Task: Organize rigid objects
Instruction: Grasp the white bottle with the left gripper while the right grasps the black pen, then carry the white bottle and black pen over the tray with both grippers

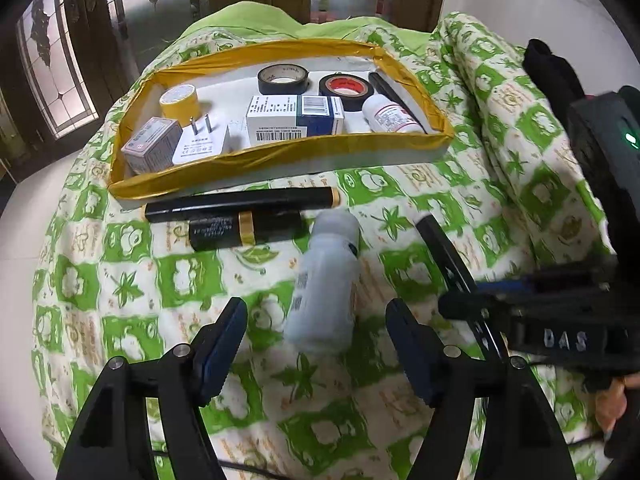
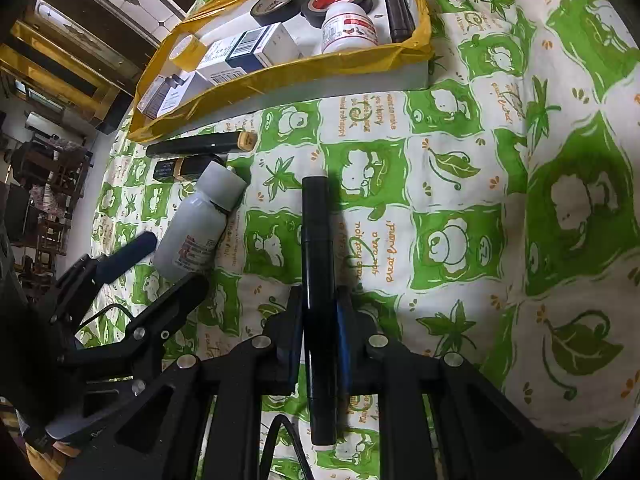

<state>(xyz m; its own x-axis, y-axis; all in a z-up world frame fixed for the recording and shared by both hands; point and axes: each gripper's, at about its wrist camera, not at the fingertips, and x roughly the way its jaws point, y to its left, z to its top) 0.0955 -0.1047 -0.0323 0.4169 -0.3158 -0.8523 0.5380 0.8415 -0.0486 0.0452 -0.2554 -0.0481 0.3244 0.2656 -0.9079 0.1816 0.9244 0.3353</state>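
Black marker [image 2: 318, 300]: clamped between the pads of the right gripper [image 2: 319, 320], lengthwise along the fingers, its far end reaching ahead over the green-and-white patterned cloth [image 2: 460, 184]. Not yet in the tray.

White bottle [image 1: 326, 276]: lying on its side on the cloth, just ahead of and between the jaws of the left gripper [image 1: 316, 344], which stand apart with no pad touching it; somewhat blurred. In the right wrist view it lies to the left of the right gripper. Not yet stowed.

Long black tube [image 1: 240, 204] with a gold end, and short black tube [image 1: 244, 232] with a gold band: side by side on the cloth beyond the bottle, just in front of the tray's near wall. Still loose.

Yellow-taped tray [image 1: 280, 158]: farthest ahead of both grippers. Already holds a yellow tape roll [image 1: 179, 100], two black tape rolls [image 1: 283, 79], a grey box [image 1: 152, 146], a white plug adapter [image 1: 200, 142], a white-and-blue carton [image 1: 294, 116], a small white bottle [image 1: 388, 116] and a black pen-like item [image 1: 390, 92].

Progress, as judged: well over half placed; four items remain outside, one of them in hand.
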